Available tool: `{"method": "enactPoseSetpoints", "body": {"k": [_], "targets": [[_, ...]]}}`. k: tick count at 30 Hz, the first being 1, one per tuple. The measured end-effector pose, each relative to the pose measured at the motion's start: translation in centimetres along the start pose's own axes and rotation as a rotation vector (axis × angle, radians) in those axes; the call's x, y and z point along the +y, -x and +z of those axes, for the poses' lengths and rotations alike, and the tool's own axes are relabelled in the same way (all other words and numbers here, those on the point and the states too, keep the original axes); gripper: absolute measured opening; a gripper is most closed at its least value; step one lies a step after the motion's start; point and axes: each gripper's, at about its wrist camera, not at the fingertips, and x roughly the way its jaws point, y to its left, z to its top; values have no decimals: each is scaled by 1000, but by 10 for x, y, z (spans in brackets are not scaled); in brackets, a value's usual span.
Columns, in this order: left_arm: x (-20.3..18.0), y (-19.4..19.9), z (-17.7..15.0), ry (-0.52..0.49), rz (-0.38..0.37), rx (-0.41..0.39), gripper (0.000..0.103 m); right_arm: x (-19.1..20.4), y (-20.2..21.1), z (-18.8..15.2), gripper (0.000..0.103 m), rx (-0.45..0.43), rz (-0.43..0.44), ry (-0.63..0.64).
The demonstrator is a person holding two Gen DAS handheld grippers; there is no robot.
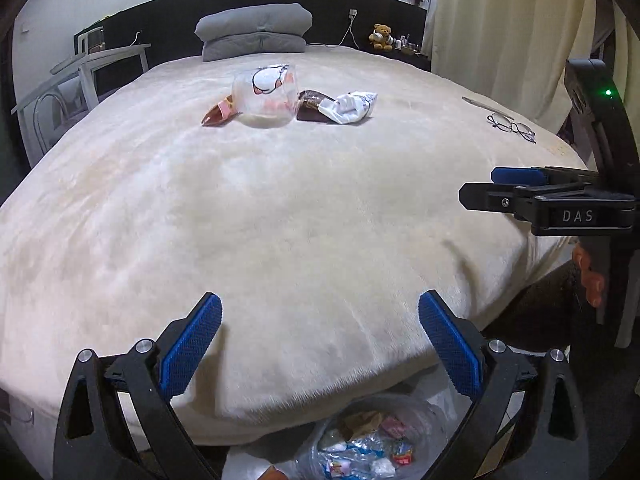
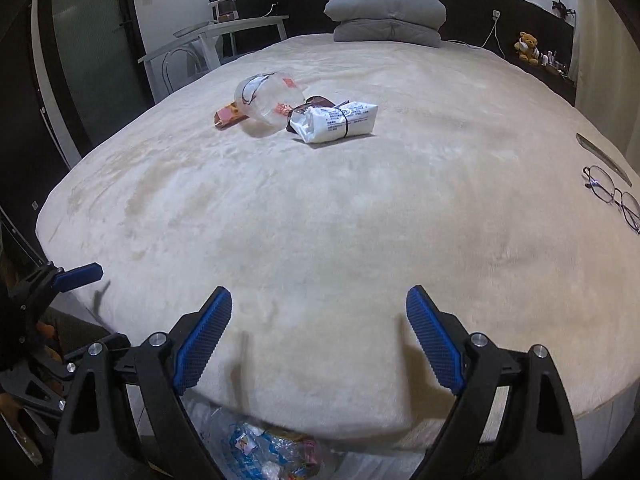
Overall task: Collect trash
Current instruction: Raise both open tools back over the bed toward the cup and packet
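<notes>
bin [image 1: 372, 440] lower centre, part-full | left gripper [image 1: 320, 344] and right gripper [image 2: 320, 340] both agape, empty | cup [image 1: 265, 94], wrappers [image 1: 348, 108] upper centre on bed [image 1: 280, 220] | advice: reach far, pinch one item, spare the glasses [image 2: 612, 196]

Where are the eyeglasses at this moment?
The eyeglasses lie on the bed near its right edge in both wrist views, just beside a thin grey stick-like object, far to the right of the trash pile.

Cream bed [image 1: 280, 220]: grey folded pillows [image 1: 254, 32] at headboard, teddy bear [image 1: 382, 36] on ledge, glasses [image 2: 612, 198] near right edge.
</notes>
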Motion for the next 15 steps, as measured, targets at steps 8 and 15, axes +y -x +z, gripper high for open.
{"method": "enactPoseSetpoints", "body": {"k": [8,15], "targets": [[28,-19,50,-42,-8,-23,97,-8,-29,47,88,-46,32,20],[48,-45,82,-23,14,-21,97,-14,-58,81,88,-37,49,25]]}}
